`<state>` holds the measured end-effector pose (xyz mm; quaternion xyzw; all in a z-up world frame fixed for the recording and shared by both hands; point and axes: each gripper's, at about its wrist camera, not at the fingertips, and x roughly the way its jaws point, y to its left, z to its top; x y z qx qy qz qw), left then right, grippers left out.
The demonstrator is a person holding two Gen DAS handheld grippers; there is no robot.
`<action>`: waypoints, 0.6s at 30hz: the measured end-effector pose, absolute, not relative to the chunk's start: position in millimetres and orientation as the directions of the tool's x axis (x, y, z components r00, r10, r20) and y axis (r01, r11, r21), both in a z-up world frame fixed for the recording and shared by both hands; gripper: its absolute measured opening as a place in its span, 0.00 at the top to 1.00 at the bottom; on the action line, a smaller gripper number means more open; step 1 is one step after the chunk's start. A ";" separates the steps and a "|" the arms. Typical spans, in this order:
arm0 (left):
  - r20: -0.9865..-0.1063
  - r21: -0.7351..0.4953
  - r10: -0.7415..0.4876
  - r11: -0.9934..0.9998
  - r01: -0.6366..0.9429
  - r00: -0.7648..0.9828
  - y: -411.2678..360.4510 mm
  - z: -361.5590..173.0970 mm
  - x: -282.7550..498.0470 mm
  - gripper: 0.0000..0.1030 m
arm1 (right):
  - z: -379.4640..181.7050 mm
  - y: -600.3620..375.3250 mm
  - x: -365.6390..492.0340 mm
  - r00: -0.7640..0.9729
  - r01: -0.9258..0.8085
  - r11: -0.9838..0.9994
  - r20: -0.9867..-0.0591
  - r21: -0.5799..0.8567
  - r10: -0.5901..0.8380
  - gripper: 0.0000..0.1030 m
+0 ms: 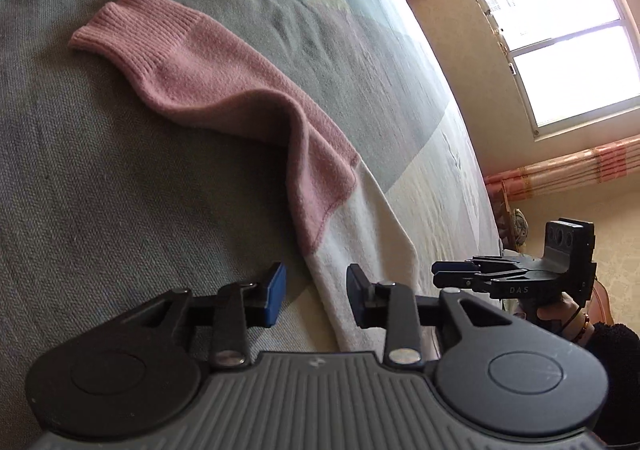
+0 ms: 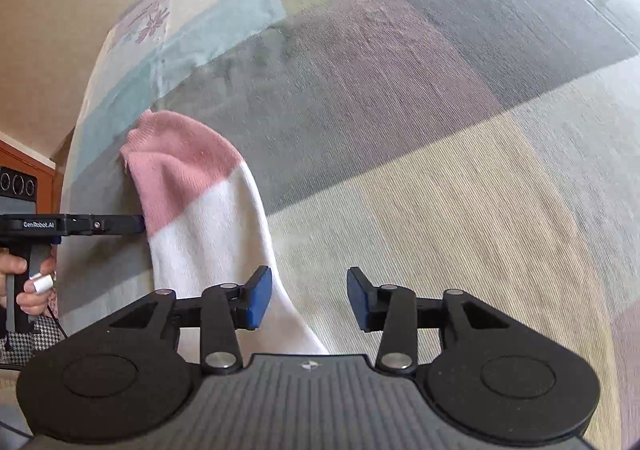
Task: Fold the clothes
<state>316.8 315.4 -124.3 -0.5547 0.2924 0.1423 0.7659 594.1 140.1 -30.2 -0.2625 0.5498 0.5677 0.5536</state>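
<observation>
- Sleeve (image 1: 208,78), pink with a ribbed cuff and joined to a white part (image 1: 360,250), is lying across the patchwork bedspread (image 1: 100,210); this is the landmark for all that follows.
- Left gripper (image 1: 316,296), nearest in its own view, is standing with jaws apart just short of the sleeve's white end, holding nothing; white cloth is lying between and beneath the blue pads, not pinched.
- Right gripper (image 2: 308,296) is likewise standing parted and empty, its left pad (image 2: 258,298) overlapping the sleeve's white edge in the picture, its other pad over bare bedspread beside it.
- Midway along, the sleeve is humping up into a loose ridge (image 1: 296,118) where pink meets white, so it is not lying flat.
- Farther off, the cuff (image 1: 120,30) is resting flat at the far end of the sleeve.
- Beyond the sleeve, a window (image 1: 560,38) is lighting the room.
- Folding is looking early, judging by this: no neat fold is showing, and the rest of the garment is out of view, so smoothing and folding seem left.
</observation>
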 end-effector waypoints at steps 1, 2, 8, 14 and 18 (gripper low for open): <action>-0.604 -0.772 -0.135 0.343 -0.535 0.786 309.3 -126.7 320.0 0.68 | -35.5 126.8 597.7 -0.240 -0.921 0.227 -0.921 0.316 0.308 0.50; -0.603 -0.777 -0.158 0.339 -0.531 0.782 303.9 -129.6 324.7 0.68 | -41.7 112.8 601.3 -0.231 -0.925 0.237 -0.934 0.298 0.274 0.50; -0.582 -0.802 -0.240 0.328 -0.499 0.777 287.5 -141.1 354.0 0.66 | -65.3 72.7 602.0 -0.325 -0.882 0.261 -0.906 0.394 0.270 0.39; -0.595 -0.786 -0.195 0.344 -0.514 0.779 285.7 -138.2 368.7 0.85 | -59.4 70.5 570.3 -0.241 -0.936 0.191 -0.935 0.294 0.261 0.89; -0.627 -0.738 -0.131 0.416 -0.531 0.768 281.8 -124.5 370.9 0.96 | -41.9 67.4 547.8 -0.112 -0.971 0.171 -0.952 0.166 0.286 0.90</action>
